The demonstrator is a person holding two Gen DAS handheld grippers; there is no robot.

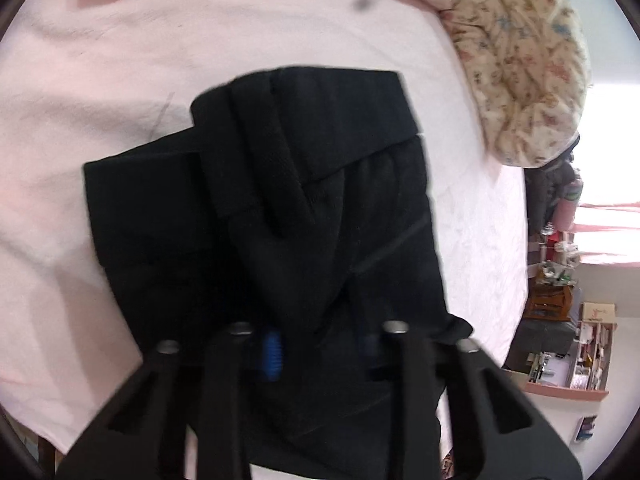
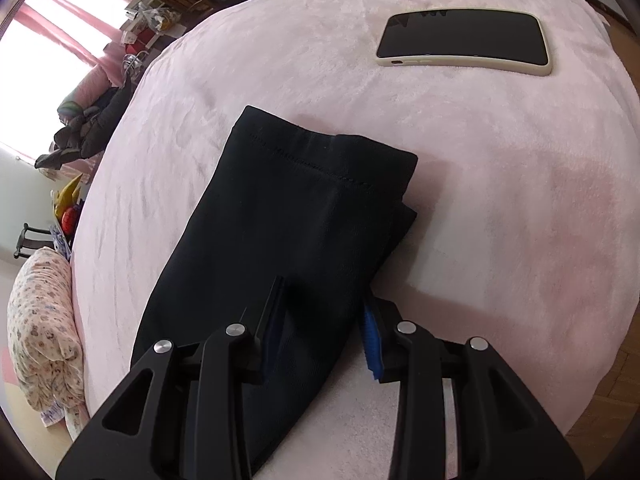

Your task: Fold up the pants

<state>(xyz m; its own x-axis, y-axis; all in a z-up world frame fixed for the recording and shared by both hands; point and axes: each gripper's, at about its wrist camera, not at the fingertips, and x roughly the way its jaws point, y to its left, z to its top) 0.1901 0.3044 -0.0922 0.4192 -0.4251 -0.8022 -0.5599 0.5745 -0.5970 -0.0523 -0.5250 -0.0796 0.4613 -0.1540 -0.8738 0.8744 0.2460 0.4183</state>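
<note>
The black pants (image 1: 280,208) lie on the pink blanket (image 1: 80,120). In the left wrist view their waist end is partly folded over itself. My left gripper (image 1: 320,344) is low over the near edge of the pants, its blue-padded fingers (image 1: 272,354) spread apart with cloth between them. In the right wrist view the leg end with its stitched hems (image 2: 320,168) lies flat. My right gripper (image 2: 324,320) straddles the leg cloth (image 2: 288,240), fingers (image 2: 372,340) apart on either side of it.
A phone (image 2: 464,42) in a pale case lies face up on the blanket beyond the hems. A floral quilt (image 1: 524,64) is bunched at the bed's edge. Cluttered shelves (image 1: 568,344) and a bright window (image 2: 52,32) lie beyond the bed.
</note>
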